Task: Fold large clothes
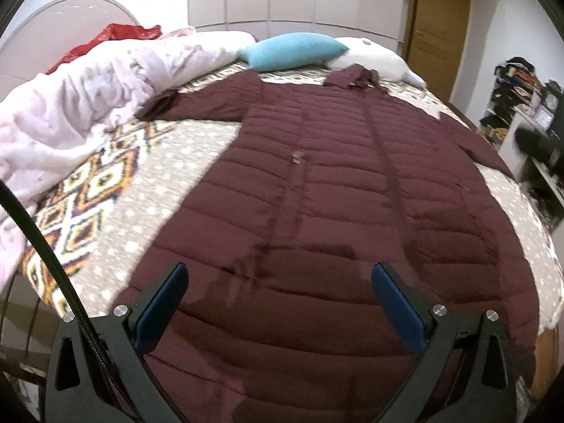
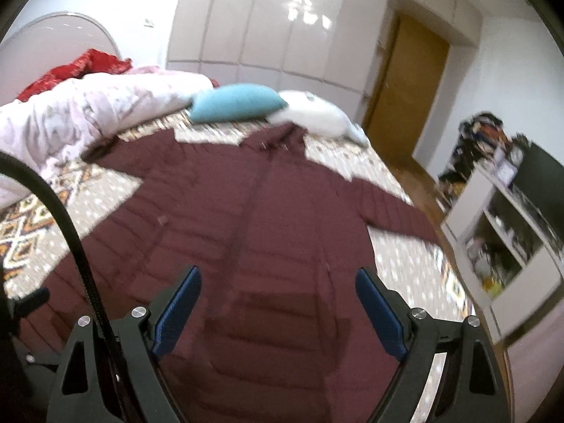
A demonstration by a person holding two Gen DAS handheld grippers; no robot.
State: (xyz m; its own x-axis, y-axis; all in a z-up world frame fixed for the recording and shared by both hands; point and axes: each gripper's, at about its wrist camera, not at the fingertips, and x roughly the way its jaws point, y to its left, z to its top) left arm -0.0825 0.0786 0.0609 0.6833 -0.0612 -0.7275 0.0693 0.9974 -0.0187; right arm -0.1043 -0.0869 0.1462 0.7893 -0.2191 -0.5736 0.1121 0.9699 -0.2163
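A long maroon quilted coat (image 1: 317, 183) lies spread flat on the bed, collar at the far end, hem toward me, one sleeve out to the left and one to the right. It also shows in the right wrist view (image 2: 253, 218). My left gripper (image 1: 280, 278) is open and empty, hovering above the coat's lower part. My right gripper (image 2: 278, 282) is open and empty, also above the lower part of the coat, closer to its right side. The right wrist view is blurred.
The bed has a patterned beige cover (image 1: 116, 190). A rumpled pink quilt (image 1: 70, 98) lies at the left, a blue pillow (image 1: 292, 51) and white pillow (image 1: 373, 58) at the head. A white shelf unit (image 2: 504, 232) stands right of the bed. Wardrobe and door behind.
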